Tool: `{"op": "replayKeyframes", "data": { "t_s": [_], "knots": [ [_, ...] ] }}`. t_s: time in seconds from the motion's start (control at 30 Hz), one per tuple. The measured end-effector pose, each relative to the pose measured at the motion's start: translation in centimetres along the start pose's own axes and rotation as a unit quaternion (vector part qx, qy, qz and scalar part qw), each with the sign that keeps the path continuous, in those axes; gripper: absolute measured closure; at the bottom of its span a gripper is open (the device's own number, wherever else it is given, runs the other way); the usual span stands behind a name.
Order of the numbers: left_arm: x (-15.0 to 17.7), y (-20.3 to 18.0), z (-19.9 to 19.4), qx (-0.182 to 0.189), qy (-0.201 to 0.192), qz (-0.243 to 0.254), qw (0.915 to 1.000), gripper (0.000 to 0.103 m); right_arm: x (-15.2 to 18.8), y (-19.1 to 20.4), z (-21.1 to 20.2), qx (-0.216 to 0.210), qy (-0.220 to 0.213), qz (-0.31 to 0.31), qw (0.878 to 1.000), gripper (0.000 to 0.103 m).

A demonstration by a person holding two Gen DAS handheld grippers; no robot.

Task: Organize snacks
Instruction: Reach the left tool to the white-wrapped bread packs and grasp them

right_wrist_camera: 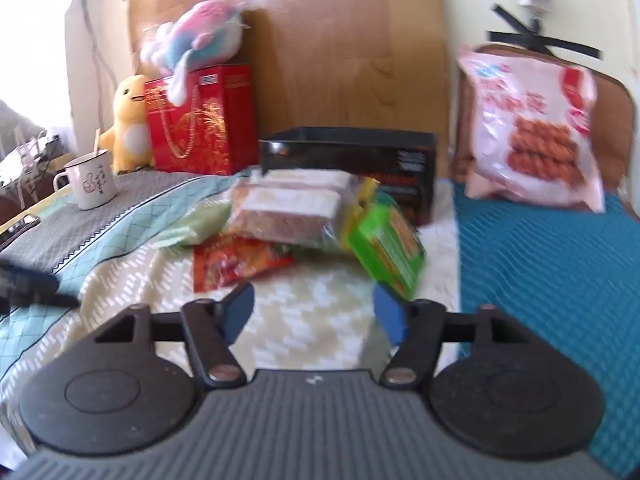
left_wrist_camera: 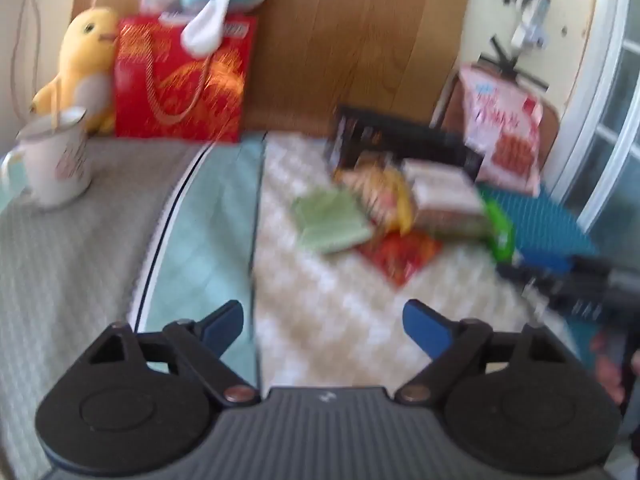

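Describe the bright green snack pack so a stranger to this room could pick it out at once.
Start at the black box standing against the wooden headboard; a pile of snack packets lies on the bedspread in front of it. The green pack is at the pile's right end, next to the blue mat. It is the only vivid lime-green pack, tilted on edge with an orange panel, unlike the pale green packet on the left.

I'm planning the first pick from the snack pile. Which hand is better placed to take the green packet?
Right, probably. The right gripper has open fingers with the green packet just beyond its right finger. The left gripper, also open, sees the packet farther off to its right.
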State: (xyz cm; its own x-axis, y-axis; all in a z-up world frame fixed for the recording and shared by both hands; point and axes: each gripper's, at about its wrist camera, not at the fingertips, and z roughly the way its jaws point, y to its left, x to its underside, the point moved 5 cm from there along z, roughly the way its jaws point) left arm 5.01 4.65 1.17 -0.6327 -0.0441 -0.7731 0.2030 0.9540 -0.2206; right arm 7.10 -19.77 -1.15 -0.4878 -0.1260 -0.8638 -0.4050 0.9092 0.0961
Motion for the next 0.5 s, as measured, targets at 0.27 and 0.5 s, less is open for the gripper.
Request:
{"op": "replayKeyframes", "data": {
  "t_s": [0.27, 0.5],
  "knots": [
    [-6.7, -4.7, 7.1, 0.068, -0.003, 0.021, 0.9974, 0.015, -1.4, -3.6, 2.6, 0.054, 0.001, 0.006, 0.999, 0.045],
    [-7.2, -6.2, 10.9, 0.099, 0.041, 0.027, 0.9939, 0.04, -2.0, -1.5, 2.4, 0.004, -0.013, -0.064, 0.998, 0.044]
  ]
}}
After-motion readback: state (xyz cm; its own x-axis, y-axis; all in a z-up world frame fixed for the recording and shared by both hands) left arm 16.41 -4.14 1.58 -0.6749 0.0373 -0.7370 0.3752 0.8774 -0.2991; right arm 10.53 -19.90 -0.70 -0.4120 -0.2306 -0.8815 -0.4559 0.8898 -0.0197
